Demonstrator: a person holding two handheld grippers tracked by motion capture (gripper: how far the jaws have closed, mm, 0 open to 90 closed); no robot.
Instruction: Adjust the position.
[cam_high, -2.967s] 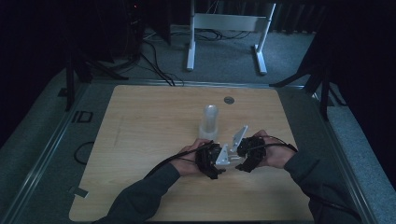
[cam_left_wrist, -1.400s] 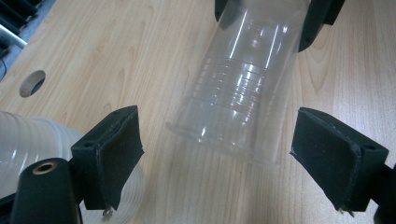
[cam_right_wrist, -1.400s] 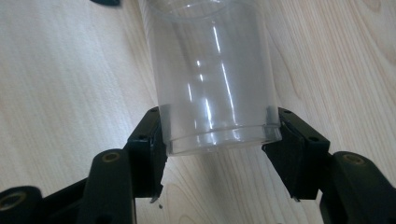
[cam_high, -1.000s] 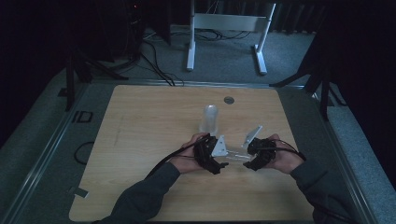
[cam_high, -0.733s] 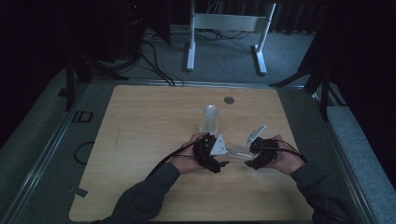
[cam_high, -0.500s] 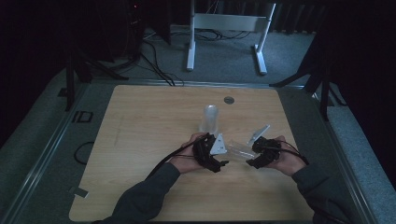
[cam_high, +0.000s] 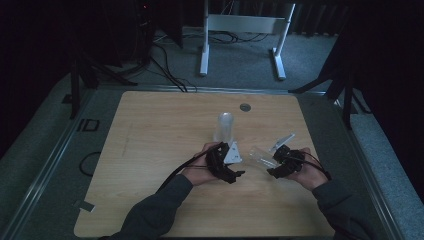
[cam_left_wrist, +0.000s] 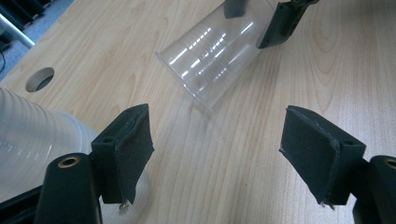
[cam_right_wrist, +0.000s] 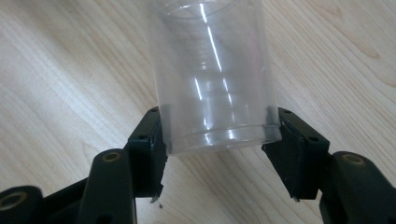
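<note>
The right tongs (cam_right_wrist: 215, 140) stay clamped on a single clear cup (cam_right_wrist: 212, 79), now drawn clear of the upright cup stack (cam_high: 224, 127) and held just above the tabletop (cam_high: 150, 150). The left tongs (cam_left_wrist: 217, 149), beside the stack, have been closing but stand apart on nothing: the separation looks complete.

left gripper (cam_high: 231, 167): black, grey triangular plate, black cable | right gripper (cam_high: 278, 162): black, brass-coloured pivot screws | sleeves (cam_high: 155, 210): dark, probably grey

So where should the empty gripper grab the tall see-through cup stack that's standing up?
Grip the cup stack low on its ribbed wall, coming in level from the near side, jaws either side. It stands upright and round, so a side pinch fits. The left gripper is open right beside it.
</note>
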